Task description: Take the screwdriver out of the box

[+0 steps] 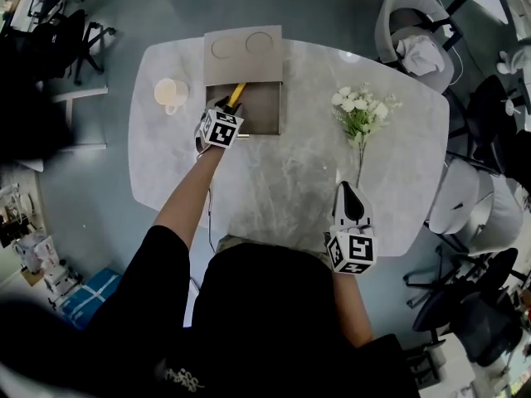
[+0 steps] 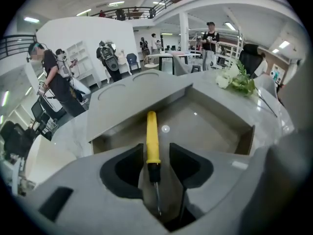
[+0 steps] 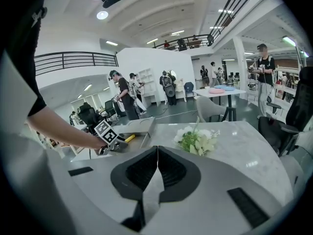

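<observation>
An open grey box stands at the far middle of the marble table, its lid folded back. Inside lies a screwdriver with a yellow handle and a black collar. My left gripper reaches down into the box from the near left corner. In the left gripper view it is open, and the screwdriver lies in the gap with its shaft pointing toward me; the pads stand off it on both sides. My right gripper hovers over the table's near right part, and its view shows it shut and empty.
A cream mug stands left of the box. A bunch of white flowers lies on the table to the right, its stem pointing toward my right gripper. Office chairs crowd the table's right side. People stand in the room behind.
</observation>
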Demonstrator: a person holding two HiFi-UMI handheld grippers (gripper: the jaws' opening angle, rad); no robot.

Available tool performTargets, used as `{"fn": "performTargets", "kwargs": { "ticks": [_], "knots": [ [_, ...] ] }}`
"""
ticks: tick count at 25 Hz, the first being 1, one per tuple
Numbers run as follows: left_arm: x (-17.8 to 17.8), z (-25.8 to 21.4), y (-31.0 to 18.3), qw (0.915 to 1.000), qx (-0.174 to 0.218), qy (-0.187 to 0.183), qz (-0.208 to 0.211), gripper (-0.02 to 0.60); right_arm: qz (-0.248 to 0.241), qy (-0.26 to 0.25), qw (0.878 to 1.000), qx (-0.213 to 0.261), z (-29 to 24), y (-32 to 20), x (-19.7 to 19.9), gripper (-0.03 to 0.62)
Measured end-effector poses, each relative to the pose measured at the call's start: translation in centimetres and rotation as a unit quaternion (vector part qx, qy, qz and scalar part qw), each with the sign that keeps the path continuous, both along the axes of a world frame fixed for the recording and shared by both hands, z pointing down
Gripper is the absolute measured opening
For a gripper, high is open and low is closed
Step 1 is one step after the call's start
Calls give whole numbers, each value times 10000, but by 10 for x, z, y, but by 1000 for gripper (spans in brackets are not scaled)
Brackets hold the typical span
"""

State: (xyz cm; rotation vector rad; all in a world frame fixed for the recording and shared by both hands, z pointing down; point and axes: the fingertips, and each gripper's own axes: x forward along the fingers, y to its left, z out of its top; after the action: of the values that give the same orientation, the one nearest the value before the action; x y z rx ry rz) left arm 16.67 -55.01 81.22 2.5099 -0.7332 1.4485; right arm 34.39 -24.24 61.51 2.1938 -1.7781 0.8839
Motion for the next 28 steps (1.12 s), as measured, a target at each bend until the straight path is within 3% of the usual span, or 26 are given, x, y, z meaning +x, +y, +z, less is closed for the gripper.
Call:
{"fn": "performTargets", "kwargs": {
  "ticks": [4, 9, 14, 20, 28],
  "knots": [
    [4, 2, 7, 9988, -438, 202, -117, 91, -22, 15, 10000, 46, -6, 10, -2, 14],
    [4, -3, 6, 9951, -687, 557, -443, 91, -10, 56, 9999, 145, -13, 17, -3, 14],
    [2, -21, 11, 9954, -383, 711, -522, 91, -43, 100, 9996, 253, -23, 28, -8, 14],
    [-1, -48, 29, 9976, 81, 692, 17, 89, -38, 183, 9988, 459, -39, 33, -7, 14],
    [-15, -102, 56, 9938, 248, 1082, 5, 87, -191, 252, 9965, 771, -53, 46, -29, 14]
  ]
}}
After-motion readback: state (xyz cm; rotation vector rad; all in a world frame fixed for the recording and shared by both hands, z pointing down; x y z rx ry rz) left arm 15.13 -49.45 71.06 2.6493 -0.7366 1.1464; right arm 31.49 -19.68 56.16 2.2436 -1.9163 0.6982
